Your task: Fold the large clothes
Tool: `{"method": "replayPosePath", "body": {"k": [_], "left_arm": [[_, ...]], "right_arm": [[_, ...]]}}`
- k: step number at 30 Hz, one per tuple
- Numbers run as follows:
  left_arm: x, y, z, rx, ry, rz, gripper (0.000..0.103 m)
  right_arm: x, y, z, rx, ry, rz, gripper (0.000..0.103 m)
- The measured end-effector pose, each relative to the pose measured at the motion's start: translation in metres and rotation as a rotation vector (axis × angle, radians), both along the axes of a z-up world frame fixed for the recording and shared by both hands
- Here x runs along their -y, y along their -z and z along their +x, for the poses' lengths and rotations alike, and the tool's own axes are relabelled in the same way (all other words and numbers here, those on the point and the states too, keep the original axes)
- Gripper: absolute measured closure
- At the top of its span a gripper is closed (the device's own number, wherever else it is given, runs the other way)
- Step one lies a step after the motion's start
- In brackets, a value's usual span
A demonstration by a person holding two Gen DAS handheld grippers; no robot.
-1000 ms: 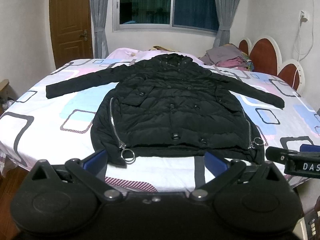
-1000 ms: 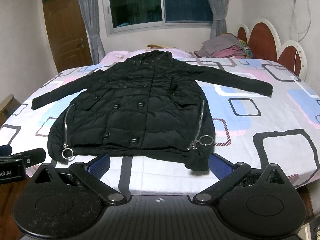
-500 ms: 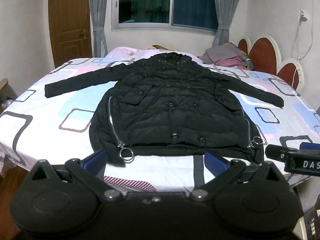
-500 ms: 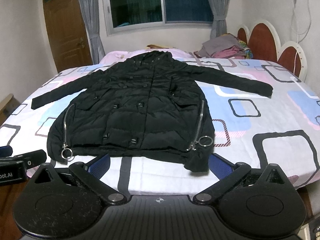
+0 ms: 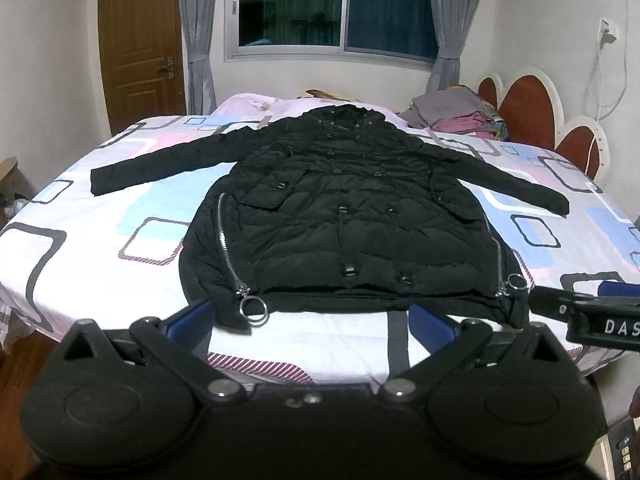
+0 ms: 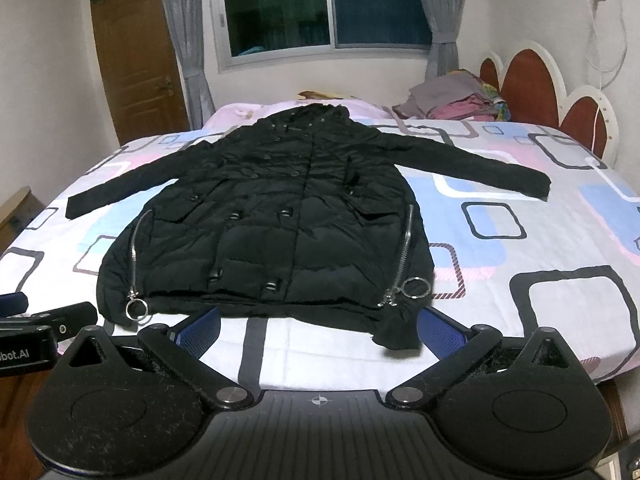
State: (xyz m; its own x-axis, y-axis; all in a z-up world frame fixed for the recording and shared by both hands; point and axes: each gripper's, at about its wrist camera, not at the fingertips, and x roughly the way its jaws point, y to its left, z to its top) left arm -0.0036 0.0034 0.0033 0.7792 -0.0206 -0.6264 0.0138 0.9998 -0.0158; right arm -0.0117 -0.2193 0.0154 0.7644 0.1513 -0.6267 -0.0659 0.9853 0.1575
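A home bedroom: a bed [image 5: 80, 240] with patterned sheet, scalloped headboard [image 5: 532, 108] at 2 o'clock, curtained window [image 5: 332, 8] (dark outside) at 12, wooden door [image 5: 140, 40] at 10.

Both wrist views face the bed [image 5: 80, 240] (foot end), side by side.

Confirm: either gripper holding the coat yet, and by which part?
Nothing held. The left gripper and the right gripper are both open, short of the black coat's hem, which lies flat on the bed.
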Motion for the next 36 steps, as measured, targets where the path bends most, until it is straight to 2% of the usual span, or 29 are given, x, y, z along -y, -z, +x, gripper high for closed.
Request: {"method": "replayPosePath", "body": {"k": [36], "left_arm": [[-0.0048, 0.0049, 0.0017, -0.006, -0.03, -0.025, 0.0]], "right_arm": [[-0.0042, 0.0039, 0.0045, -0.012, -0.009, 0.03, 0.0]]}}
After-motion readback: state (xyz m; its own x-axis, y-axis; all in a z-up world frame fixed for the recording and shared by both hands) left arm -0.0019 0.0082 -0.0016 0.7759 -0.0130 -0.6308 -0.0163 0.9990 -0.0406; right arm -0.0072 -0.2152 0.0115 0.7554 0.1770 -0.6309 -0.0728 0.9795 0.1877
